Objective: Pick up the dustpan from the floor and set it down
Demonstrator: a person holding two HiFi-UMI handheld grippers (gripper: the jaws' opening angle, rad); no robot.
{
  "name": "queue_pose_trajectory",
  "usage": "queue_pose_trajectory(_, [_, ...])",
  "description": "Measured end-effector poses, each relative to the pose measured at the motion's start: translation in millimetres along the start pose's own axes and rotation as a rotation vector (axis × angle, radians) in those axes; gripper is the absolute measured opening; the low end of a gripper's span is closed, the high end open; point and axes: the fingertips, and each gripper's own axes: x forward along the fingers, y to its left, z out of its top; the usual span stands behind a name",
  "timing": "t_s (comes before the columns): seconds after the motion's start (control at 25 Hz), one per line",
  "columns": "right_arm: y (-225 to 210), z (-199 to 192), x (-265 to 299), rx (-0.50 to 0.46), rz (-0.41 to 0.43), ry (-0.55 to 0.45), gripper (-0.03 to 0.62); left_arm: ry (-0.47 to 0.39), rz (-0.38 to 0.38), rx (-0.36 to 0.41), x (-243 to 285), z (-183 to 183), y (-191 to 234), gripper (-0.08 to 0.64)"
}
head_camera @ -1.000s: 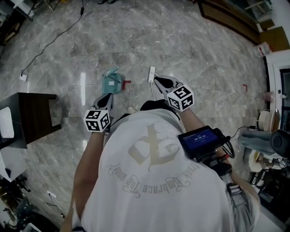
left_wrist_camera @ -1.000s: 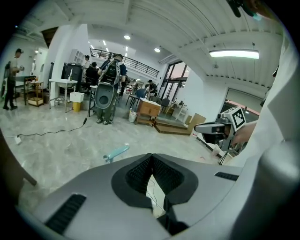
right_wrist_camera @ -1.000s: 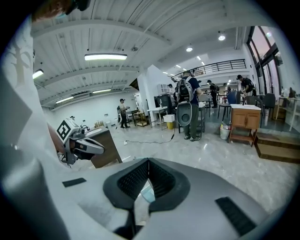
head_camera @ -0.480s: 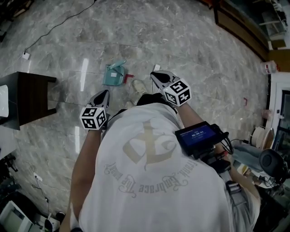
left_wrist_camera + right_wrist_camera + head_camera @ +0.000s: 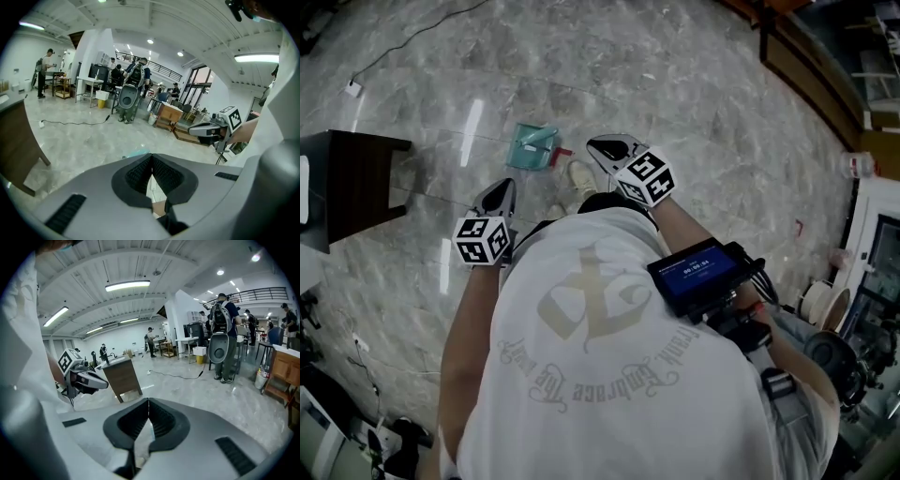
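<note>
A teal dustpan (image 5: 532,147) with a red part at its handle lies on the grey marble floor (image 5: 675,84), in front of the person. My left gripper (image 5: 501,190) is held low, below and left of the dustpan, with its jaws shut and empty (image 5: 151,158). A sliver of the teal dustpan (image 5: 138,153) shows just past its jaws. My right gripper (image 5: 600,146) hangs to the right of the dustpan, apart from it, also shut with nothing held (image 5: 148,402). Each gripper shows in the other's view: the right gripper (image 5: 206,130) and the left gripper (image 5: 86,378).
A dark wooden table (image 5: 356,183) stands at the left, seen too as a brown table (image 5: 123,376). A cable (image 5: 412,37) with a white plug (image 5: 353,89) runs over the floor. The person's shoe (image 5: 581,176) is beside the dustpan. Several people (image 5: 133,89) stand far off.
The person has stepped closer to the dustpan. The right gripper has swung left toward it, and the left has shifted slightly. Both stay shut.
</note>
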Motion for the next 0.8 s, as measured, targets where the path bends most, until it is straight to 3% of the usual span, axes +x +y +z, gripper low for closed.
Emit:
queue_pose_trajectory(0.2, [-36, 10, 33, -0.016, 0.092, 0.05, 0.017, 0.011, 0.05, -0.056, 32, 21, 10, 0.012])
queue_pose_trajectory(0.44, [-15, 13, 43, -0.085, 0.18, 0.079, 0.017, -0.006, 0.115, -0.108, 7, 5, 4, 0.012])
queue_pose_trajectory(0.8, [-22, 22, 89, -0.169, 0.321, 0.143, 0.017, -0.005, 0.196, -0.186, 15, 9, 13, 0.012])
